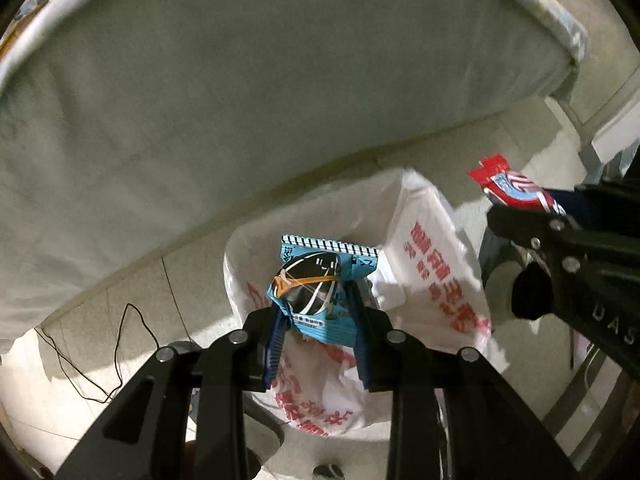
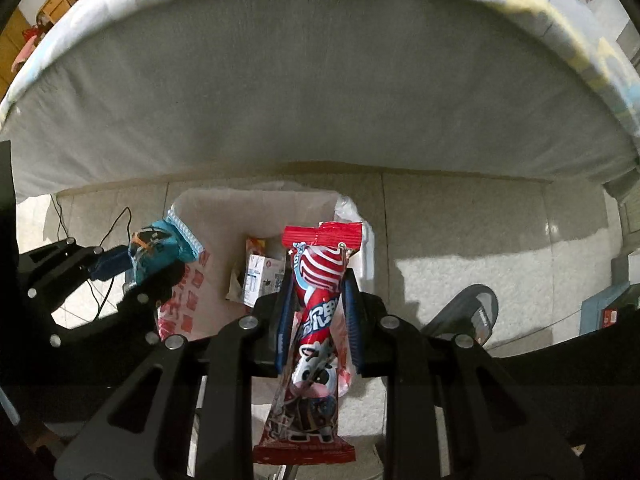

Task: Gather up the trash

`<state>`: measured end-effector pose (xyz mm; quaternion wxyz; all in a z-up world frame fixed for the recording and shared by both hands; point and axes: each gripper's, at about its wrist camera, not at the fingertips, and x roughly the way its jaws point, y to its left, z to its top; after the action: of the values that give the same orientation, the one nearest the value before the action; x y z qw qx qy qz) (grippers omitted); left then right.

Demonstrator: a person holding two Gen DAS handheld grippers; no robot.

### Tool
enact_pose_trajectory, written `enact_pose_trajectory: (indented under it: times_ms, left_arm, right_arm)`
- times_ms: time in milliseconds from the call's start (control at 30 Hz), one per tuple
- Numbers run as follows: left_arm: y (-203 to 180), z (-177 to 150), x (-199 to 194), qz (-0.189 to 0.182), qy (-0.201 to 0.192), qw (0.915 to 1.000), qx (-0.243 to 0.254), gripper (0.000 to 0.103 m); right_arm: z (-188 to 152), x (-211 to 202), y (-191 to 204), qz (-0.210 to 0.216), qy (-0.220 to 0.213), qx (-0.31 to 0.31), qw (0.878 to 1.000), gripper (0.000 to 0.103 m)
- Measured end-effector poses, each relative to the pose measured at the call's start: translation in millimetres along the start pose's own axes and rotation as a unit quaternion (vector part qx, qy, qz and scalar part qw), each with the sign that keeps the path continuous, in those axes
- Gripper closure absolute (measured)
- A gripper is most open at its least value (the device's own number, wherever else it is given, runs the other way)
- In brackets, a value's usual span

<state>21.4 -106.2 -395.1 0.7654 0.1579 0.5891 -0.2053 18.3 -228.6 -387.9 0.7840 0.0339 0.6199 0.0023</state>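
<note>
Two wrappers lifted and carried, neither dropped yet.

In the left wrist view, lower centre: left gripper (image 1: 320, 312), jaws clamped on a blue snack wrapper (image 1: 316, 292), poised directly over the open mouth of the white plastic trash bag (image 1: 436, 264) with red print. Same blue wrapper visible at the left of the right wrist view (image 2: 160, 252), over the bag's left rim.

In the right wrist view, centre: right gripper (image 2: 320, 320), jaws shut tight on a red candy wrapper (image 2: 316, 312), its crimped top end at the bag's right rim. At the upper right of the left wrist view, the same red wrapper (image 1: 516, 188) seemingly just off the bag's right edge, not yet over the opening.

Inside the bag: a small white carton (image 2: 260, 276) and some crumpled scraps, so part of the collecting already done. Left to do, by the look of it: release both wrappers into the bag, the red one probably after a shift toward the opening.

Hard to make out: the bag's bottom and lower half, hidden behind both grippers; the scraps beside the carton, too small to name; the bed (image 2: 320, 92) across the upper frame, blurred, so any trash remaining on it impossible to judge. At lower right, a dark slipper (image 2: 472, 312) on the floor, partly cut off by the gripper frame.
</note>
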Motion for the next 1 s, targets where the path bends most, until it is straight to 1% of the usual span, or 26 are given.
enact_pose_trajectory:
  times_ms: [100,167,233,267,300,333,367,400,467,833,1000]
  left_arm:
    - [-0.6,-4.4,3.5,0.002,0.010,0.9999,0.005,0.072]
    - [-1.4,-5.0,8.2,0.006,0.017,0.9998,0.005,0.064]
    - [0.7,-4.1,9.6,0.006,0.021,0.9998,0.005,0.049]
    - [1.1,-4.7,10.5,0.004,0.022,0.9998,0.003,0.045]
    - [1.4,-5.0,9.9,0.004,0.023,0.9997,0.003,0.042]
    - [1.7,-5.3,8.9,0.007,0.024,0.9997,0.003,0.039]
    - [2.1,-5.4,9.1,0.009,0.025,0.9997,0.002,0.036]
    - [2.9,-5.9,9.7,0.011,0.026,0.9996,0.000,0.033]
    - [4.0,-6.4,10.2,0.012,0.027,0.9996,-0.001,0.033]
    - [4.3,-7.0,9.2,0.015,0.024,0.9996,0.002,0.033]
    - [7.8,-3.2,-6.4,0.012,0.005,0.9999,-0.007,0.033]
  right_arm:
    - [-1.7,5.2,3.3,0.008,0.009,0.000,1.000,0.080]
    - [-1.6,7.3,5.2,0.013,0.011,0.000,1.000,0.079]
    - [-2.6,10.2,6.0,0.015,0.014,-0.002,1.000,0.079]
    - [-2.6,12.7,6.5,0.017,0.019,-0.001,1.000,0.078]
    - [-2.1,14.8,6.0,0.017,0.023,0.000,1.000,0.062]
    - [-2.0,16.3,5.7,0.017,0.026,0.002,1.000,0.037]
    - [-2.6,16.5,5.5,0.022,0.024,0.006,0.999,0.031]
    - [-2.1,16.9,6.2,0.026,0.023,0.007,0.999,0.029]
    - [-1.8,16.8,6.6,0.028,0.024,0.008,0.999,0.022]
    - [-2.4,14.4,6.4,0.033,0.023,0.012,0.999,0.022]
    - [-1.5,2.5,6.1,0.040,0.011,0.015,0.999,0.022]
